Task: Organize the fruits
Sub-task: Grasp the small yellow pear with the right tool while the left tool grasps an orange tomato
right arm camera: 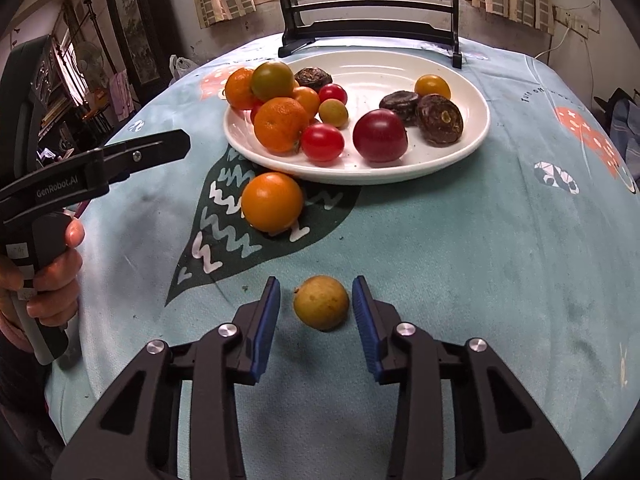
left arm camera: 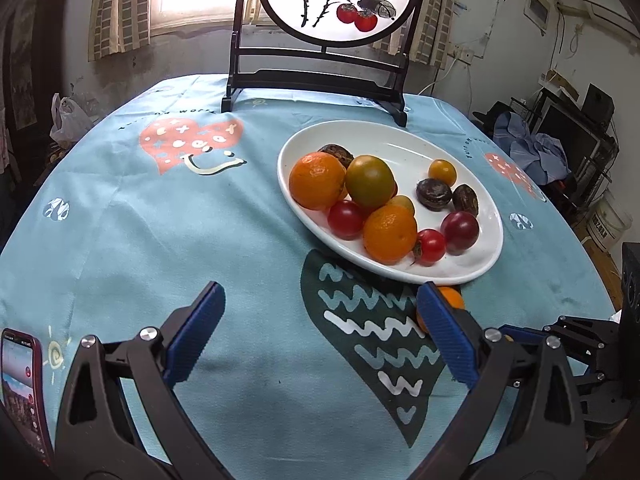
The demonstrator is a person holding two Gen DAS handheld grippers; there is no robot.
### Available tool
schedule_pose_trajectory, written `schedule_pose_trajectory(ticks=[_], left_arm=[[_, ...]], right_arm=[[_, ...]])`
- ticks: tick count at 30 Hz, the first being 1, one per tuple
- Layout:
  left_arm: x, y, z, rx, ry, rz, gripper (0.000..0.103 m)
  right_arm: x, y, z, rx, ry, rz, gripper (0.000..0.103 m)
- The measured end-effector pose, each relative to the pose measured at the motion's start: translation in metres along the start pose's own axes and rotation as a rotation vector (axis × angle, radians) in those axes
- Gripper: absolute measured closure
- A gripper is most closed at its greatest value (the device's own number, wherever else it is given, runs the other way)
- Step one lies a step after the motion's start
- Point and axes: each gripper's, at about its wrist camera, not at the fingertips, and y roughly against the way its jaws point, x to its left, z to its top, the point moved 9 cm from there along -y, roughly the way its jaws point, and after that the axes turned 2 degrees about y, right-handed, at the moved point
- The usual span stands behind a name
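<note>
A white oval plate (right arm camera: 472, 136) holds several fruits: oranges, red and yellow tomatoes, dark brown fruits. It also shows in the left wrist view (left arm camera: 400, 144). A loose orange (right arm camera: 272, 201) lies on the cloth just in front of the plate, partly hidden behind my left finger in the left wrist view (left arm camera: 454, 298). A small yellow-brown fruit (right arm camera: 321, 303) lies on the cloth between the open fingers of my right gripper (right arm camera: 316, 294), not touched. My left gripper (left arm camera: 320, 308) is open and empty above the cloth; it also shows in the right wrist view (right arm camera: 160, 148).
A light blue patterned tablecloth (right arm camera: 480, 260) covers the round table. A dark wooden stand with a round painted screen (left arm camera: 320, 76) stands behind the plate. A phone (left arm camera: 20, 384) lies at the table's left front edge. Clutter and shelves stand beyond the table's right side.
</note>
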Motion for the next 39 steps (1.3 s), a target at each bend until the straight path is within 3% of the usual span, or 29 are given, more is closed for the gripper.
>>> schedule_pose_trajectory(ticks=[3,7,12,14,17,25,35,39], left_arm=[[0.0,-0.001,0.0,0.002,-0.003,0.006,0.005],[-0.002,-0.003,-0.002,0.015,-0.004,-0.004,0.005],[-0.031,-0.006,-0.014,0.052,-0.083,-0.102,0.006],[-0.05,-0.009,-0.022,0.073,-0.145,-0.141,0.01],[-0.071,-0.014,-0.028,0.083,-0.22,-0.163,0.024],[-0.089,-0.04,-0.036,0.161,-0.218,-0.18,0.051],[-0.096,-0.056,-0.037,0.168,-0.233,-0.135,0.065],[-0.095,-0.056,-0.037,0.165,-0.227,-0.141,0.065]], right_arm=[[-0.001,-0.001,-0.001,0.005,0.007,-0.019,0.076],[-0.008,0.006,0.002,-0.029,-0.05,0.033,0.076],[-0.031,0.018,0.009,-0.089,-0.162,0.028,0.077],[-0.038,0.02,0.009,-0.095,-0.196,0.02,0.076],[-0.044,0.023,0.009,-0.1,-0.231,0.031,0.076],[-0.045,0.026,0.008,-0.102,-0.24,0.039,0.076],[-0.044,0.03,0.01,-0.115,-0.245,0.055,0.077],[-0.047,0.028,0.009,-0.11,-0.248,0.048,0.077]])
